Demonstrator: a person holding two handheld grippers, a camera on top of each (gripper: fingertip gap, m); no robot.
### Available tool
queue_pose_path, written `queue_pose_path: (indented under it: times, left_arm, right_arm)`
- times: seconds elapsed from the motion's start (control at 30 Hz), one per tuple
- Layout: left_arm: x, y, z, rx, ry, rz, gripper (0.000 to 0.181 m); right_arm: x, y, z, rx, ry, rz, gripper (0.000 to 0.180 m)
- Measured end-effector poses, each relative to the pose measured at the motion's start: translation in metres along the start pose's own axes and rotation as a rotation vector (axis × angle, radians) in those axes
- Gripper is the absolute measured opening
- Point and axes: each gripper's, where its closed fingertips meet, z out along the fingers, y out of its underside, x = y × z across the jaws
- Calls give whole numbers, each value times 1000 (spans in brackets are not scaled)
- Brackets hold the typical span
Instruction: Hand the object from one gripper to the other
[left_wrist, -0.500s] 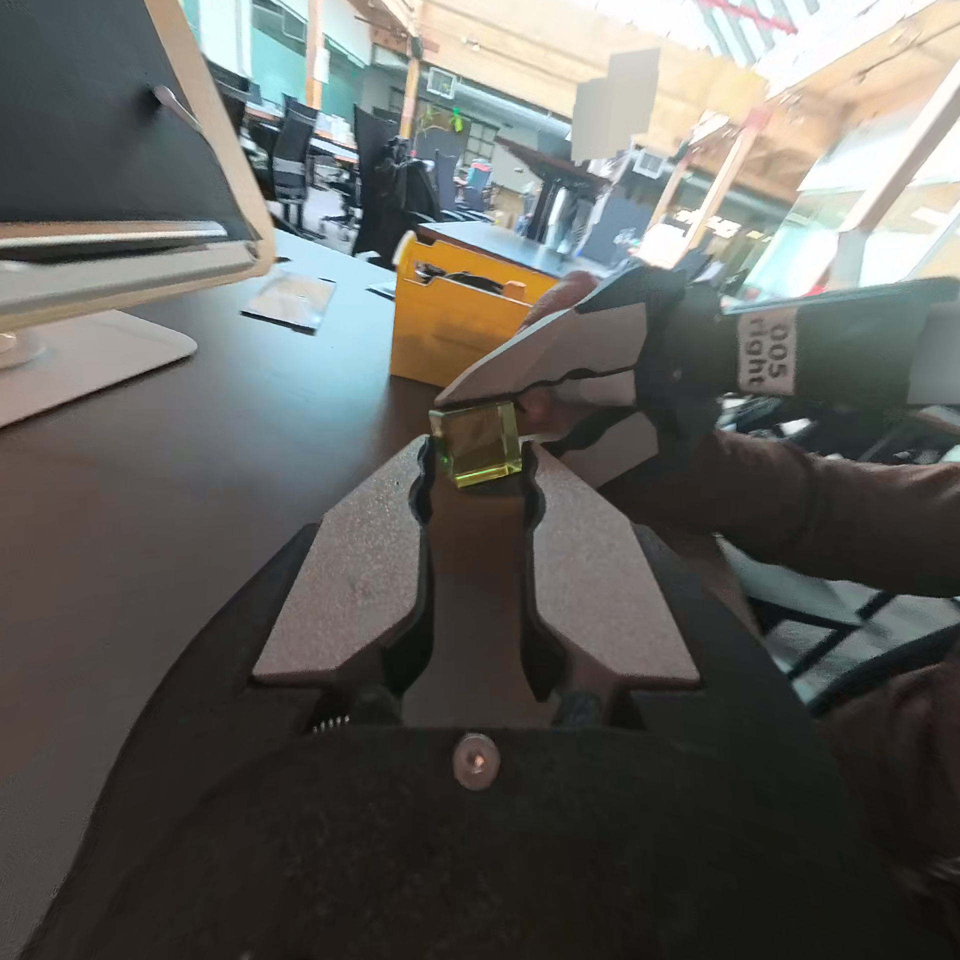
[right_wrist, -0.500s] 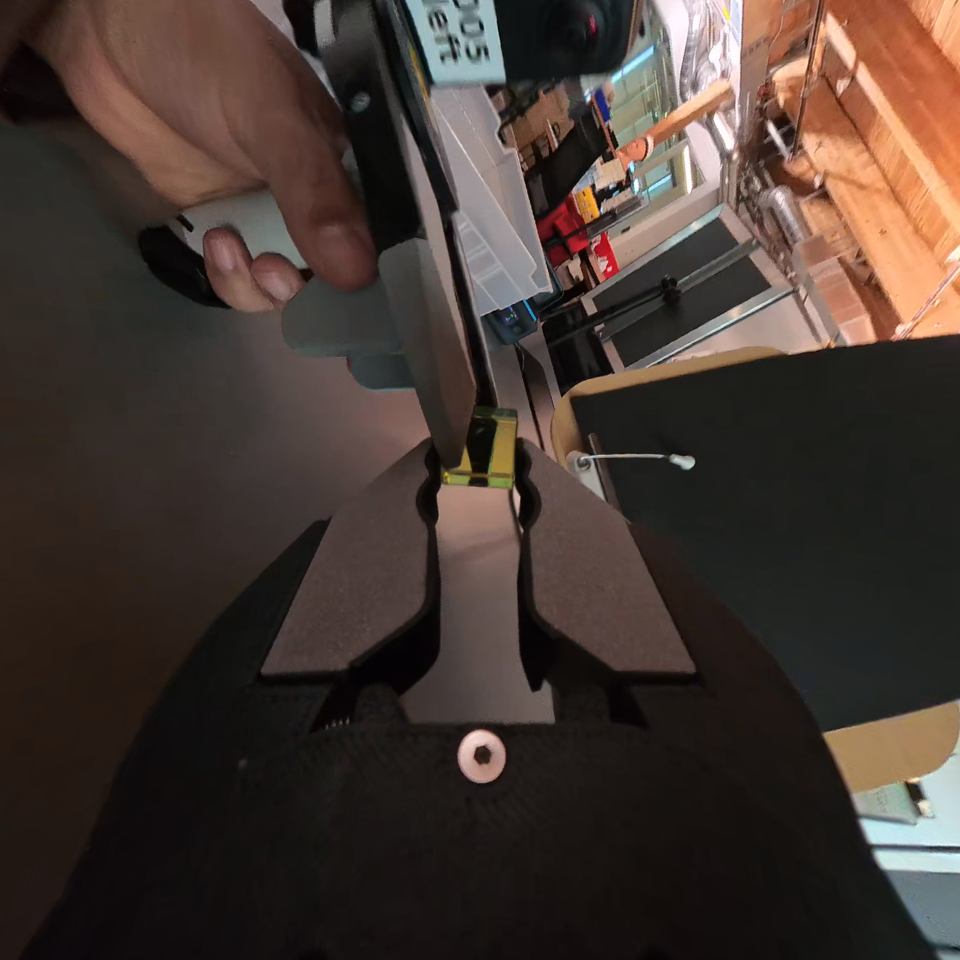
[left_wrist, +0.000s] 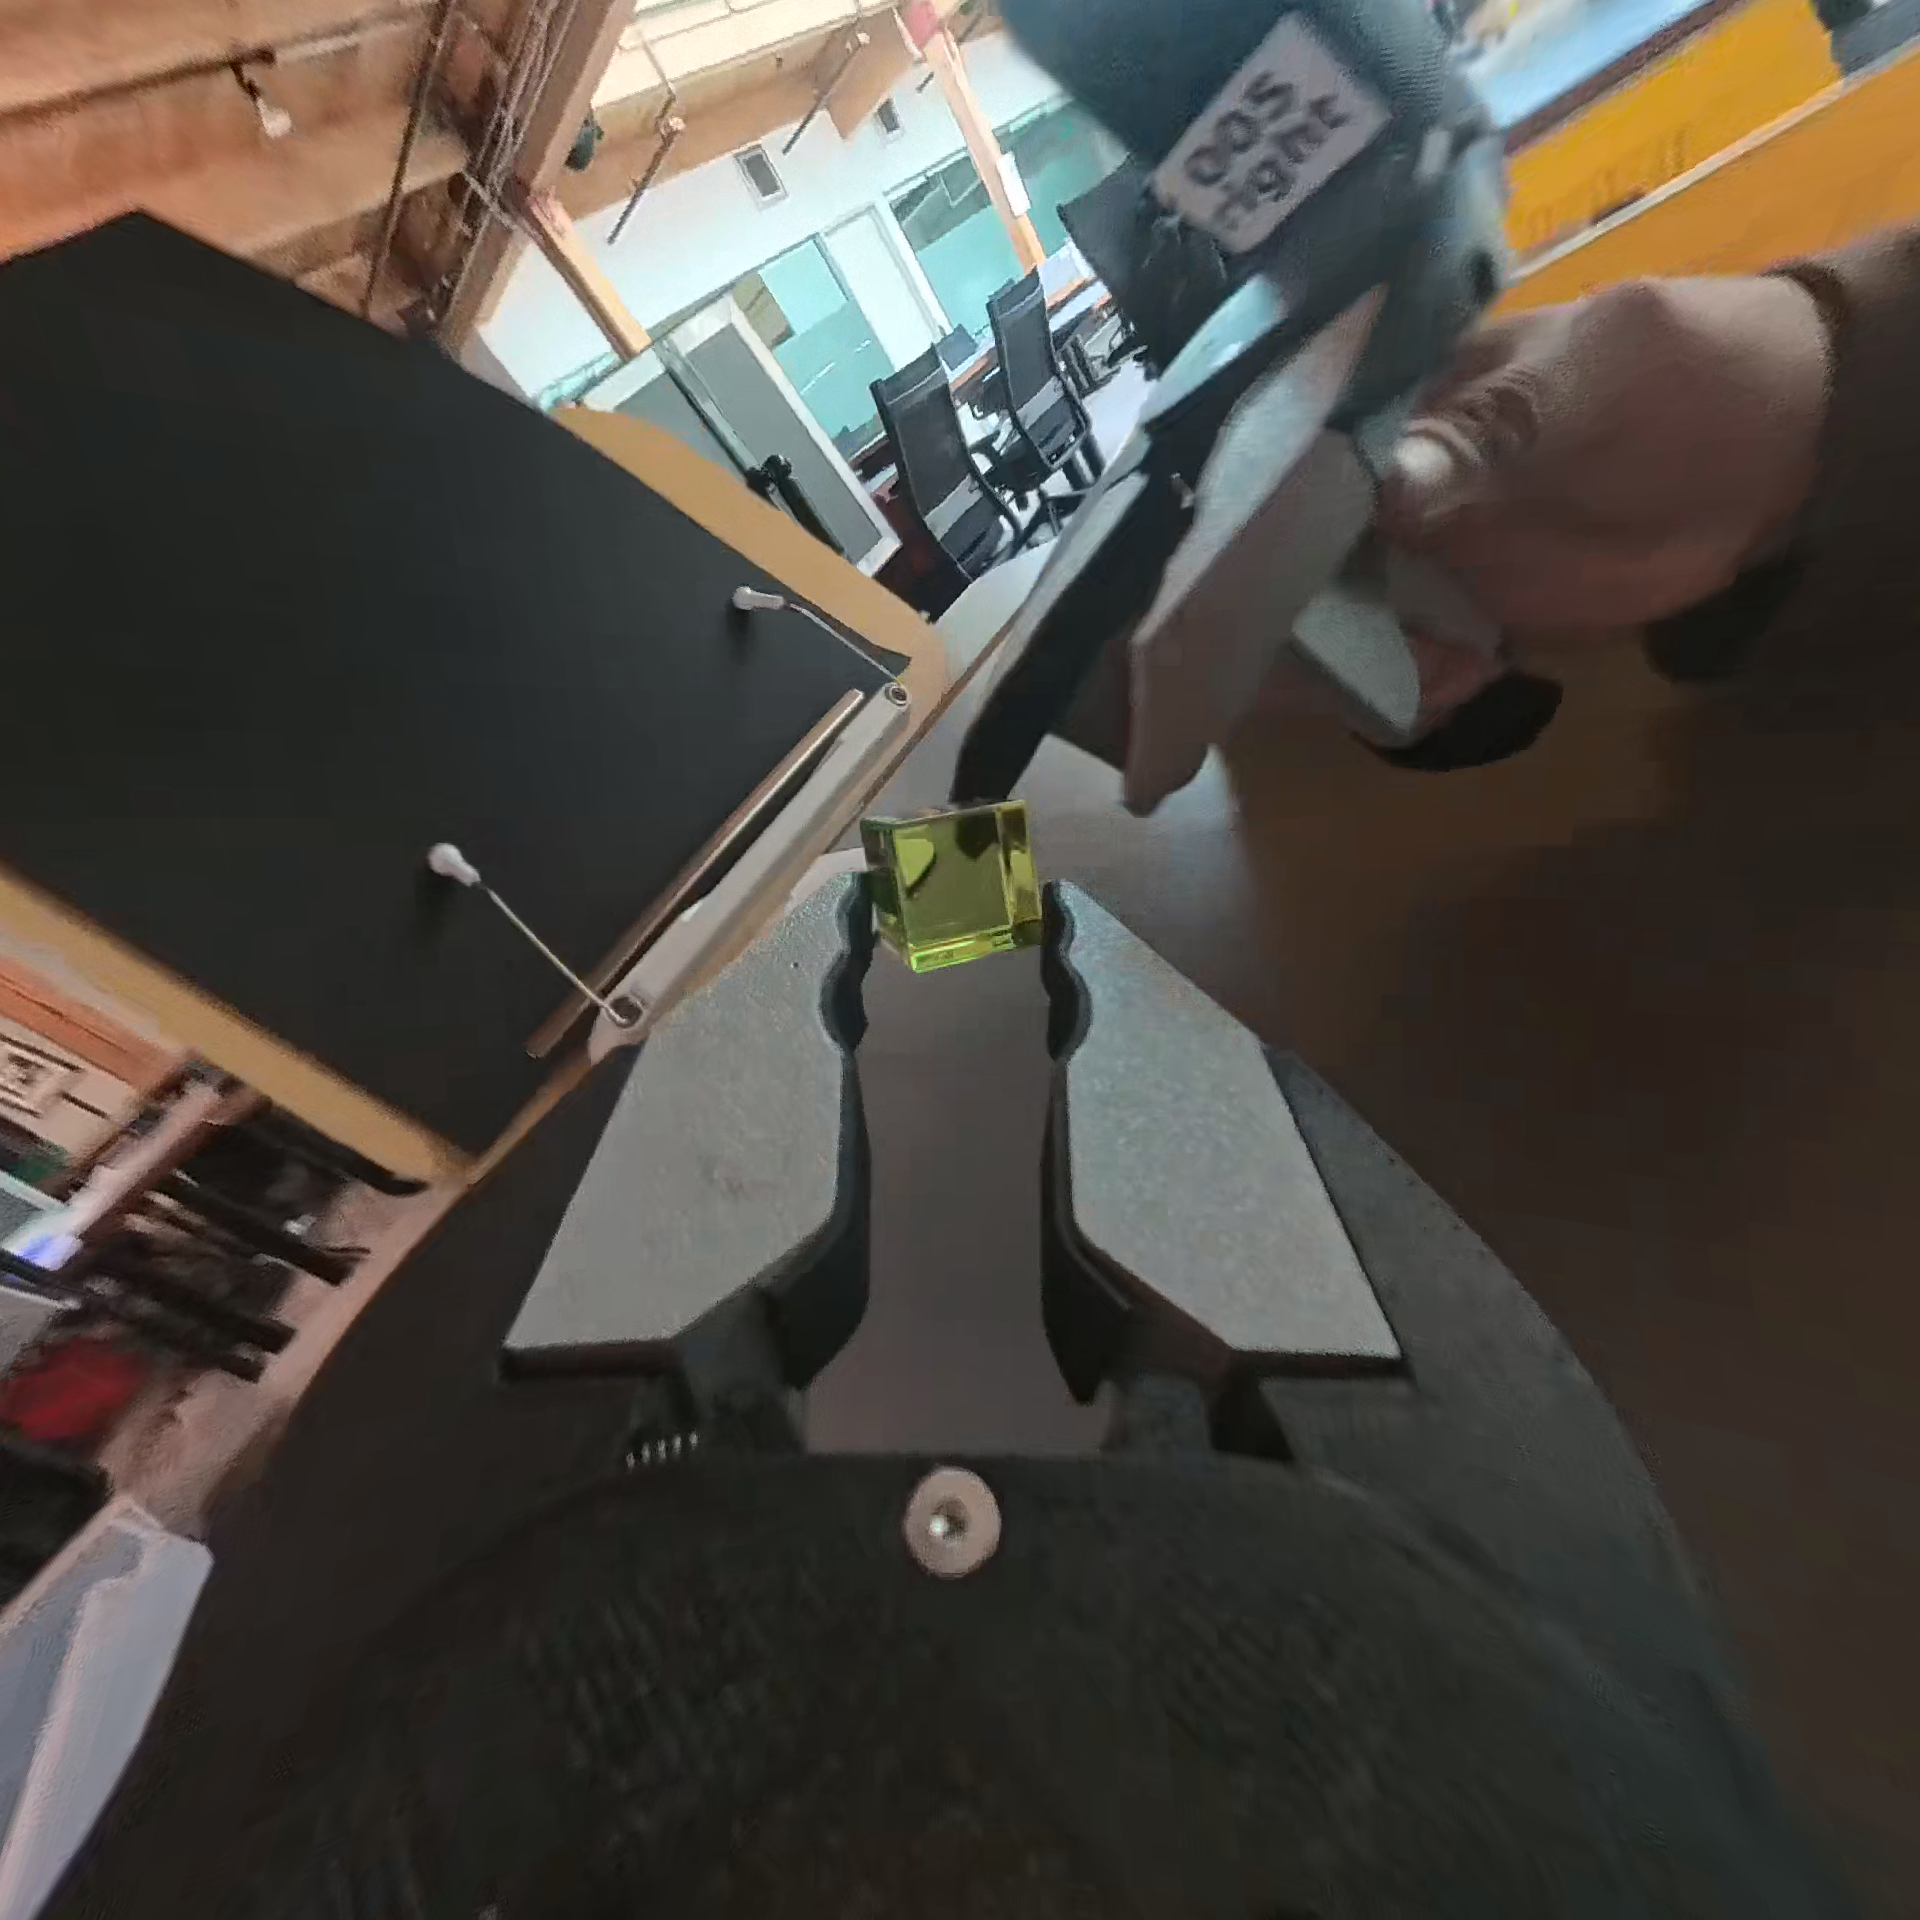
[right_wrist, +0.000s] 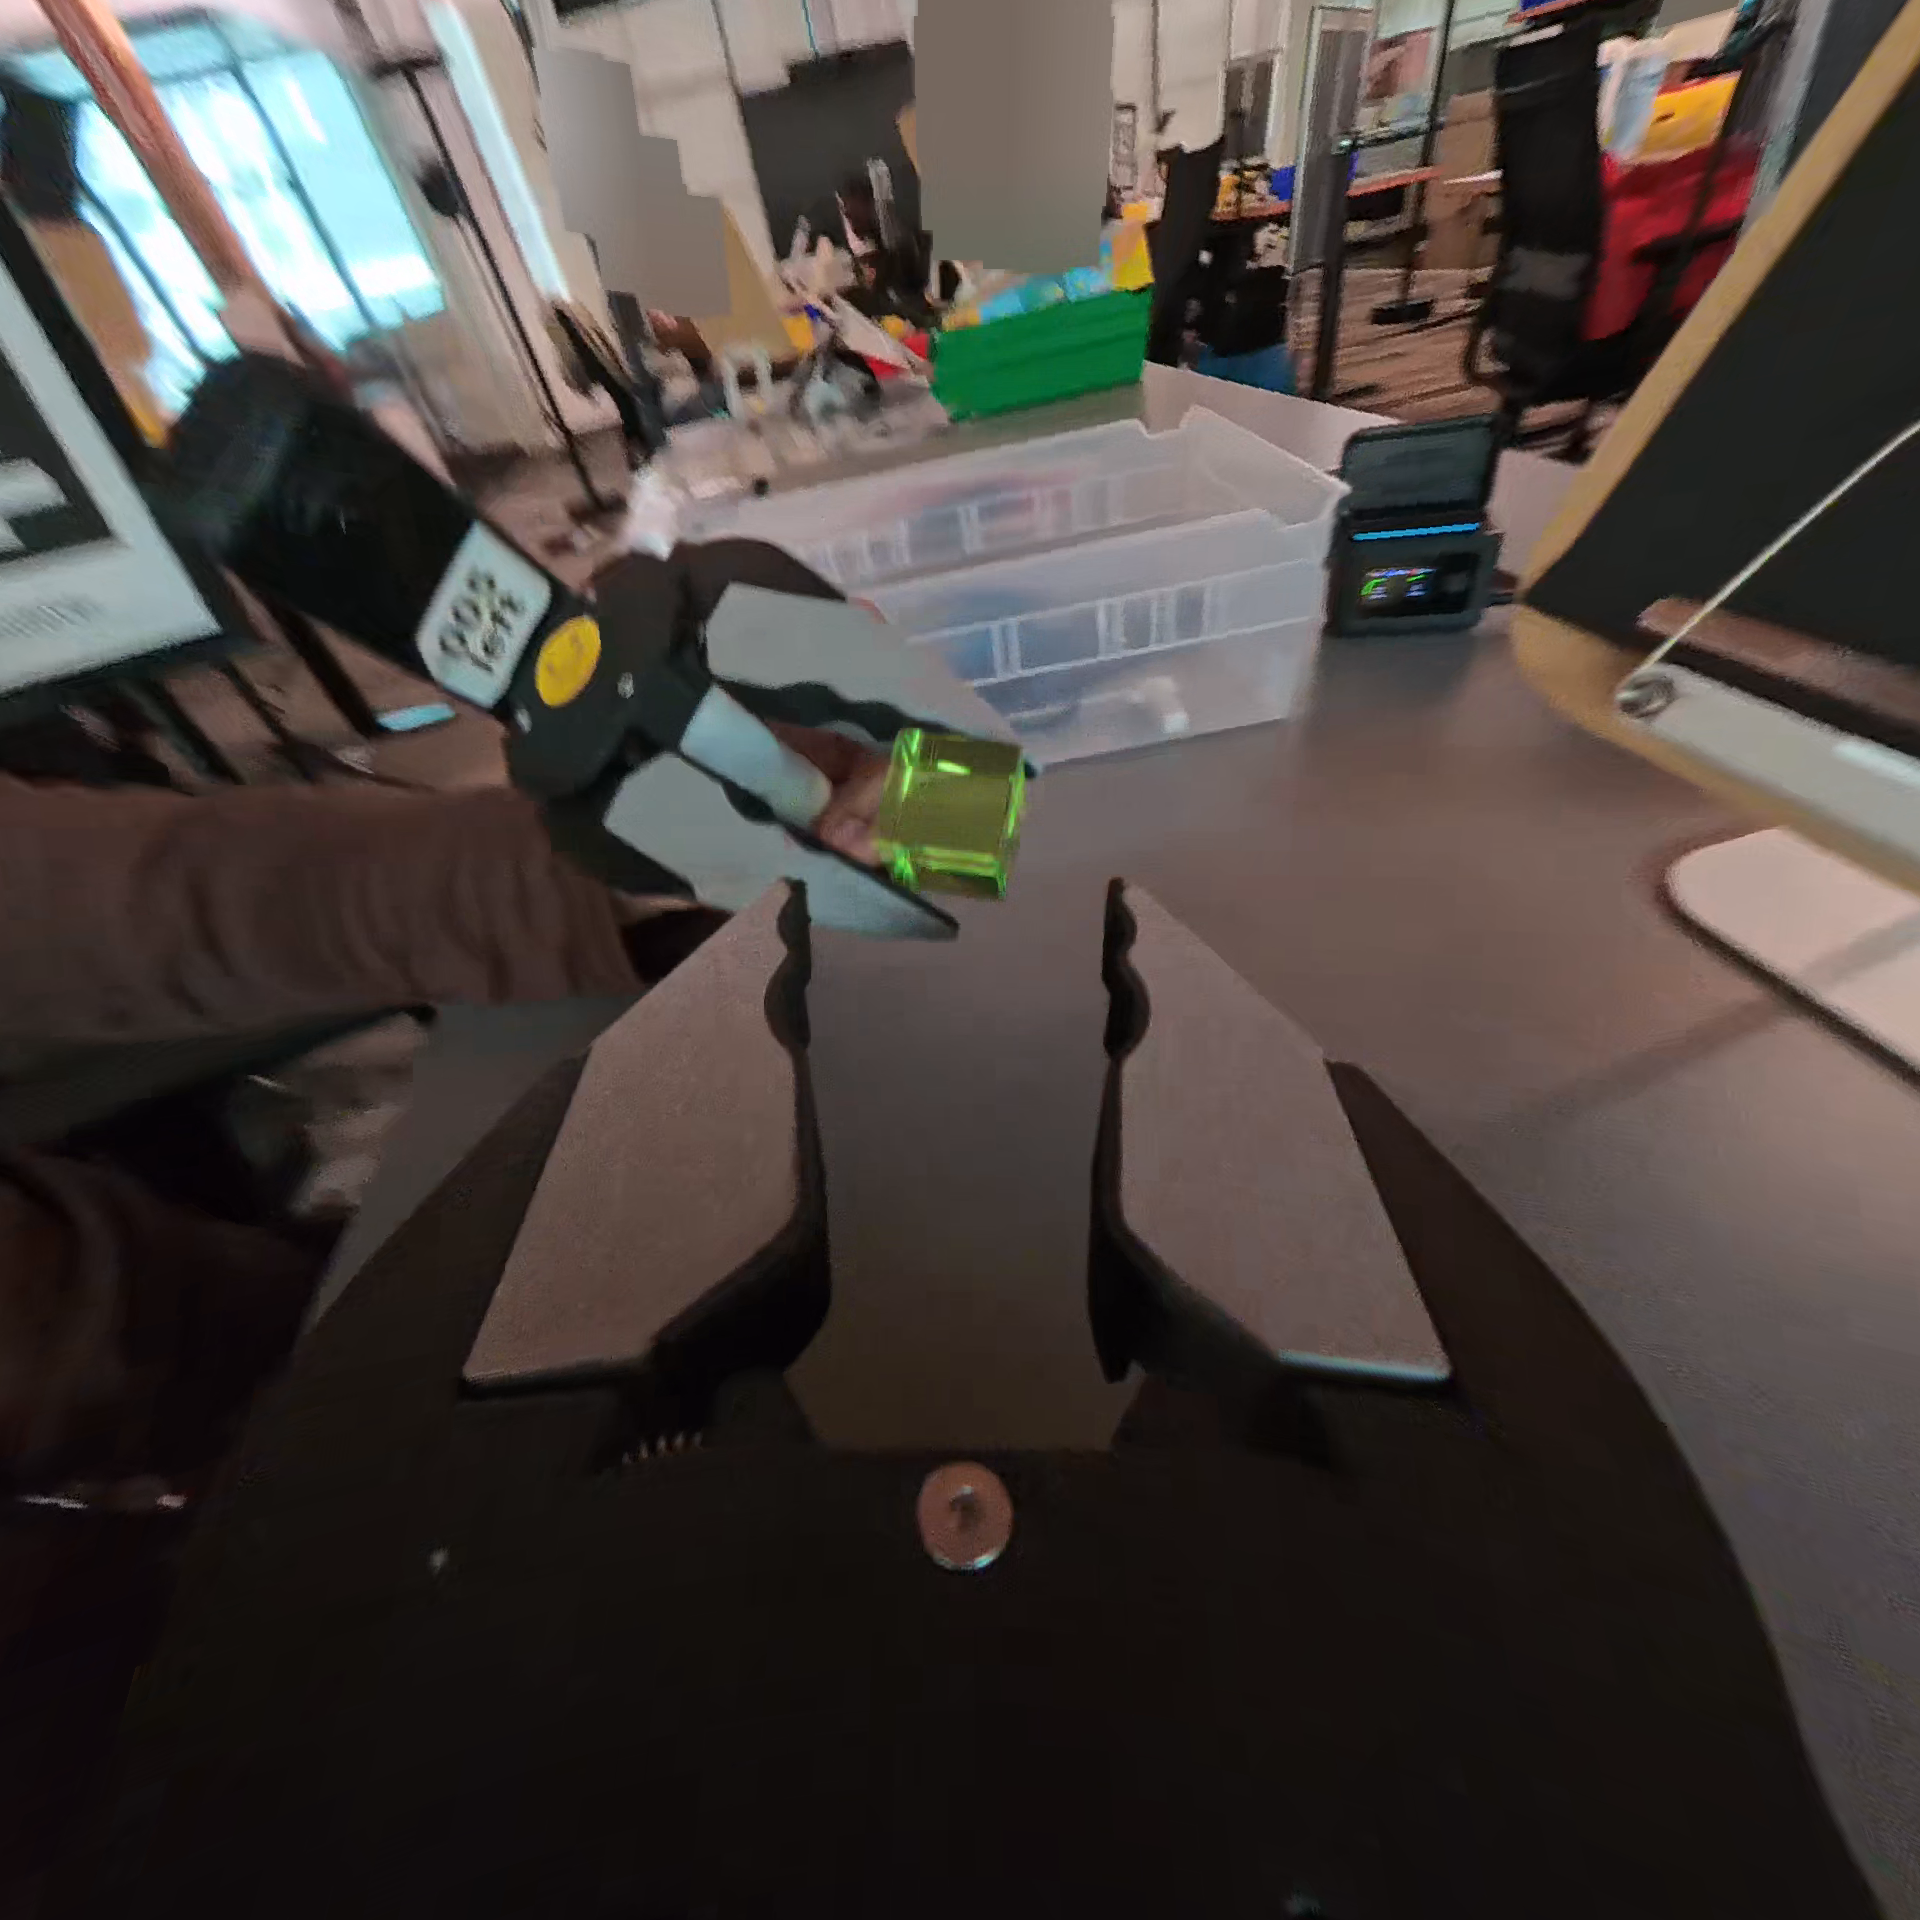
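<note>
Half a second ago both grippers pinched the cube at once, tip to tip; now the right gripper (right_wrist: 954, 904) has let go and drawn back, and the cube (left_wrist: 951, 883) sits in the left gripper (left_wrist: 948, 914) alone.

There is one cube, two grippers and two hands on show. The left gripper's two fingers are clenched on the cube at their very tips, one against each side face, and the cube sticks out forward past them, held above the dark tabletop (left_wrist: 1558, 1039). Seen from the right wrist view, the left gripper (right_wrist: 961, 831) reaches in from the left, rolled so that its fingers lie one above the other, with the cube (right_wrist: 951, 812) at its end. The right gripper's jaws stand released, a wide gap between the tips and nothing in it; the cube lies just beyond and slightly left of that gap, apart from both tips. In the left wrist view the right gripper (left_wrist: 1049, 769) hangs up and to the right, slanting down toward the cube, blurred, gripped by a hand (left_wrist: 1590, 468) in a brown sleeve.

The cube is clear yellow-green, glassy, with sharp edges and bright glints on its faces. The gripper fingers are flat grey plates with a grainy surface, and have wavy black pads on their inner edges and black bodies behind. One monitor (right_wrist: 1766, 436) with a black screen stands at the right on a pale flat foot. Two clear plastic bins (right_wrist: 1091, 582) sit side by side farther back, and a small dark device (right_wrist: 1413, 561) with a lit screen stands just beside them.
</note>
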Motion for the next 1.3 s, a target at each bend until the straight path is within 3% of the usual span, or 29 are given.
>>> queue_pose_path:
  times: [0.07,0.13,0.33,0.43,0.53,0.7,0.8,0.83,0.9,1.03,1.13,1.3]
  left_arm:
    - [7,-3,1,0,1,77,29]
    - [12,-2,4,-18,0,112,28]
    - [13,3,7,-30,-12,66,30]
    - [9,6,5,-21,41,-94,28]
    - [5,9,3,-10,105,-304,43]
    - [17,-2,2,64,325,-676,62]
    - [18,-14,-4,136,439,-841,58]
    - [18,-15,-5,147,459,-853,45]
    - [18,-13,-6,139,454,-822,24]
    - [18,-8,-4,97,410,-724,23]
    - [10,-2,-2,49,269,-517,22]
    - [-6,5,-4,-64,21,-93,23]
  right_arm:
    - [-6,-2,3,33,-67,71,52]
    - [-9,0,7,28,-83,72,32]
    - [3,8,8,-85,98,-162,24]
    - [19,7,1,-145,289,-394,24]
    - [27,3,-8,-208,458,-668,24]
    - [10,3,-1,-237,484,-959,25]
    - [7,5,1,-270,513,-1092,24]
    - [5,5,2,-269,513,-1118,24]
    - [0,6,6,-261,498,-1128,24]
    - [2,9,7,-261,499,-1083,26]
    - [6,17,6,-256,421,-882,40]
    - [11,16,0,-170,262,-441,43]
